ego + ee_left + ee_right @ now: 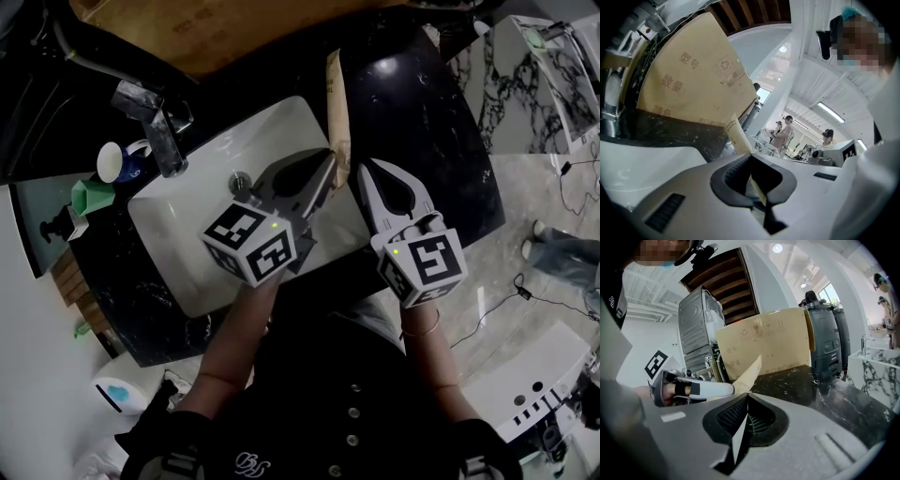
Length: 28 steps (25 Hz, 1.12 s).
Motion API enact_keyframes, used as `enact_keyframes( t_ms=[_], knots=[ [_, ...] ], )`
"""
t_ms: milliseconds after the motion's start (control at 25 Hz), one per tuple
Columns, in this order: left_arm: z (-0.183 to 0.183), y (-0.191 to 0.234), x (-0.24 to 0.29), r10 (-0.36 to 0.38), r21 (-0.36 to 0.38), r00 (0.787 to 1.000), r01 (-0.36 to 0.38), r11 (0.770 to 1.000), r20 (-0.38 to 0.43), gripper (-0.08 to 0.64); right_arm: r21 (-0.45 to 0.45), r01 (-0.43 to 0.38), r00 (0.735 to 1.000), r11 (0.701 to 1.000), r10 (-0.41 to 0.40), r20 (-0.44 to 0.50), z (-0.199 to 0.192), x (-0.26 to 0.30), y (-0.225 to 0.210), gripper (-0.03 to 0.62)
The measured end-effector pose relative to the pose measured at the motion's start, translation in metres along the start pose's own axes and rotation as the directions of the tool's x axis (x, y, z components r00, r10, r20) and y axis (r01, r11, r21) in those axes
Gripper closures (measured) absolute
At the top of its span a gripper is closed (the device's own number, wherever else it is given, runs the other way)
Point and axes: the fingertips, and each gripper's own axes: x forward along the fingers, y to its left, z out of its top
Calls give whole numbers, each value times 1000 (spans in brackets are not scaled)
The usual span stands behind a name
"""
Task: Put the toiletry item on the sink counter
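Note:
The toiletry item is a flat beige tube (337, 103). It stands over the seam between the white sink (178, 244) and the black marble counter (422, 122). My left gripper (328, 161) is shut on the tube's lower end. In the left gripper view a beige strip runs between the jaws and the tube (738, 136) sticks out past my left gripper (751, 157). Just right of the tube, my right gripper (363, 169) is shut with nothing plainly in it. In the right gripper view the tube (751, 372) rises beyond my right gripper (747, 395).
A chrome faucet (155, 127) and drain (241, 180) sit at the sink's far side. A blue-and-white cup (117, 161), a green cup (91, 197) and a pump bottle (56, 227) stand left. A cardboard box (216, 28) leans behind. People (787, 129) stand far off.

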Motion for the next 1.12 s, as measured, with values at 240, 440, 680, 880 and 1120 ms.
enact_keyframes(
  t_ms=[240,440,680,880,1120],
  knots=[
    [-8,9,11,3,-15,1000,-3,1000,-8,548,14,13,1000,1000,-13,-9,-7,3,-7,589],
    [-14,12,19,3,-24,1000,-4,1000,-25,548,5,20,999,1000,-20,-46,-16,7,-9,589],
    [-21,17,26,-5,-49,1000,3,999,-30,548,-7,7,998,1000,-7,-62,-17,9,-9,589],
    [-28,21,29,-20,-71,999,18,997,-37,548,-3,16,998,1000,-17,-64,-19,10,-14,589],
    [-30,27,32,-17,-77,1000,16,997,-14,548,3,16,997,1000,-16,-73,-22,13,-11,589]
  ],
)
